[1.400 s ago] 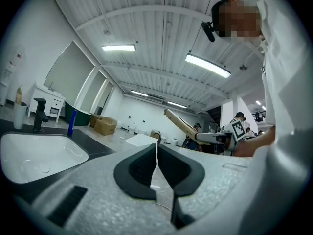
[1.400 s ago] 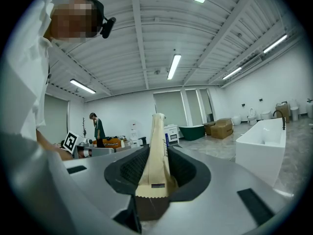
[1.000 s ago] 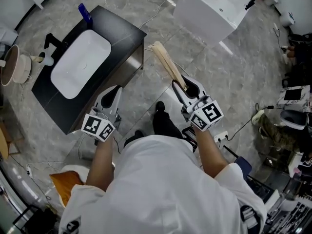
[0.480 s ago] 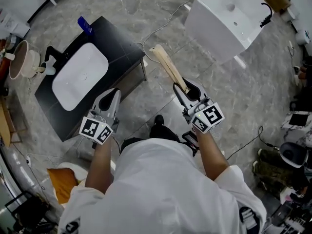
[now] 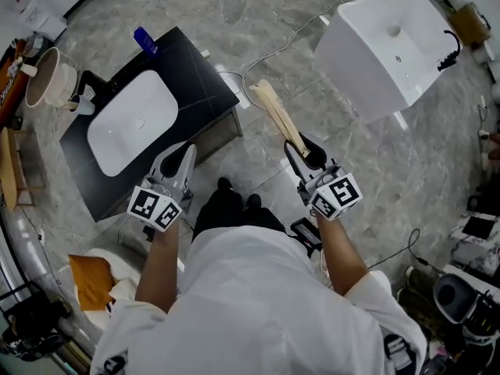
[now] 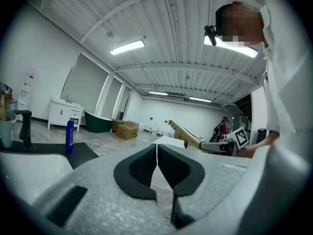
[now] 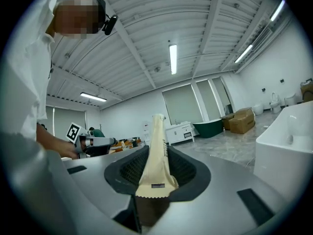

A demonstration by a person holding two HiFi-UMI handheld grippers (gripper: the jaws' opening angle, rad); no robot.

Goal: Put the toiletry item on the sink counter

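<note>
A long cream toiletry tube (image 5: 277, 115) sticks forward out of my right gripper (image 5: 303, 148), whose jaws are shut on its crimped end; the same tube (image 7: 156, 151) rises between the dark pads in the right gripper view. My left gripper (image 5: 181, 156) is shut with nothing in it, its pads (image 6: 157, 168) meeting edge to edge, and it hovers over the near right corner of the black sink counter (image 5: 205, 92). A white basin (image 5: 131, 123) is set into that counter. The tube hangs over the floor to the right of the counter.
On the counter stand a blue bottle (image 5: 145, 41) at the far corner, a black tap (image 5: 87, 83) and a white cup (image 5: 81, 101). A beige bucket (image 5: 45, 76) sits left of it. A white freestanding basin (image 5: 391, 49) stands at the upper right. Cables cross the marble floor.
The view has shifted: counter and white basin have slid slightly right and down in the head view. Both grippers keep their pose, the tube still held in the right one.
</note>
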